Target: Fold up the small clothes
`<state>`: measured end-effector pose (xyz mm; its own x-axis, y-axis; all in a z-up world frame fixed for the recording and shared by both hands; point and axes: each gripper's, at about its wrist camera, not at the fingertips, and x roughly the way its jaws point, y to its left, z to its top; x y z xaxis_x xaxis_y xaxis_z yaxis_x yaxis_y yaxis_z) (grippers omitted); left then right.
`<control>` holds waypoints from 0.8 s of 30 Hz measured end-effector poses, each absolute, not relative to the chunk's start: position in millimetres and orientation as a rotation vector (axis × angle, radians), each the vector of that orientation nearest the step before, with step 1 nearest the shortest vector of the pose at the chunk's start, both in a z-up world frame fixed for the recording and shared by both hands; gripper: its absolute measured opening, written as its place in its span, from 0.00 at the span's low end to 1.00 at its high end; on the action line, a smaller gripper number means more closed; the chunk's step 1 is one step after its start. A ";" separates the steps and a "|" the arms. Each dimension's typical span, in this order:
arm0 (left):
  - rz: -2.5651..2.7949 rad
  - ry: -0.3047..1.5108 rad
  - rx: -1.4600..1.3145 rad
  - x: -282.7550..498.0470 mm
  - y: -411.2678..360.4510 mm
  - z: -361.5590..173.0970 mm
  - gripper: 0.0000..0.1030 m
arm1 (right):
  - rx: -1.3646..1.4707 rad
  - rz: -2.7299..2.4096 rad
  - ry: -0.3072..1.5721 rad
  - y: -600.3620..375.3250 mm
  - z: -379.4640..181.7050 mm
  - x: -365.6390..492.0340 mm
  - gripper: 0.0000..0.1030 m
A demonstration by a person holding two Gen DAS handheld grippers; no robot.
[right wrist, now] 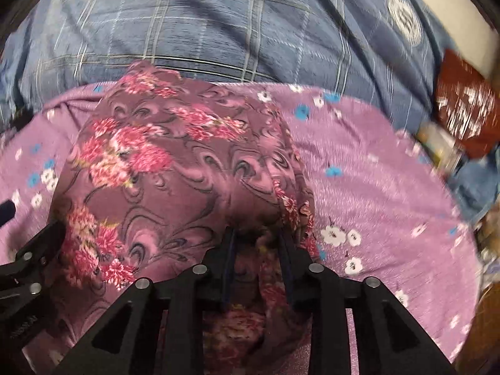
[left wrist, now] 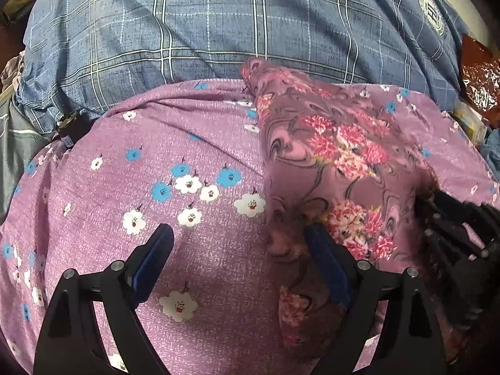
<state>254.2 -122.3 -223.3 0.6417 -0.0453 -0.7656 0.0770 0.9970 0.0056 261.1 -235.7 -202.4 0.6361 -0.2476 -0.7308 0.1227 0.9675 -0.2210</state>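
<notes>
A small mauve garment with pink flower print (left wrist: 337, 168) lies on a lilac flowered cloth (left wrist: 156, 193). My left gripper (left wrist: 239, 234) is open, its right finger (left wrist: 325, 259) resting on the garment's near left edge, its left finger over the lilac cloth. In the right wrist view the garment (right wrist: 175, 162) spreads ahead, and my right gripper (right wrist: 257, 237) is shut on a bunched fold of its near edge. The right gripper shows at the far right of the left wrist view (left wrist: 456, 228); the left gripper shows at the left edge of the right wrist view (right wrist: 28, 259).
A blue plaid quilt (left wrist: 218, 25) with a round white logo (left wrist: 432, 12) lies behind the lilac cloth. A dark red shiny packet (left wrist: 478, 72) and clutter sit at the right. Grey fabric (left wrist: 18, 143) lies at the left.
</notes>
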 end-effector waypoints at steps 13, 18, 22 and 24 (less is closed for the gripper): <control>-0.069 0.866 0.040 256.6 -124.3 -224.4 0.87 | -0.175 -0.187 0.841 -237.7 -204.3 259.1 0.28; -0.073 0.853 0.022 257.8 -122.8 -219.4 0.86 | -0.174 -0.180 0.840 -238.9 -204.0 257.8 0.28; -0.047 0.745 0.019 259.8 -116.7 -198.1 0.86 | -0.179 -0.174 0.838 -238.6 -204.7 257.3 0.28; -0.030 0.712 0.010 265.8 -112.7 -193.6 0.86 | -0.177 -0.169 0.839 -238.8 -204.6 257.1 0.28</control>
<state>265.8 -112.7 -193.6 0.7570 -0.0236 -0.6530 0.0308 0.9995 -0.0005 257.1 -238.8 -204.6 0.6564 -0.2180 -0.7222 0.0784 0.9719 -0.2221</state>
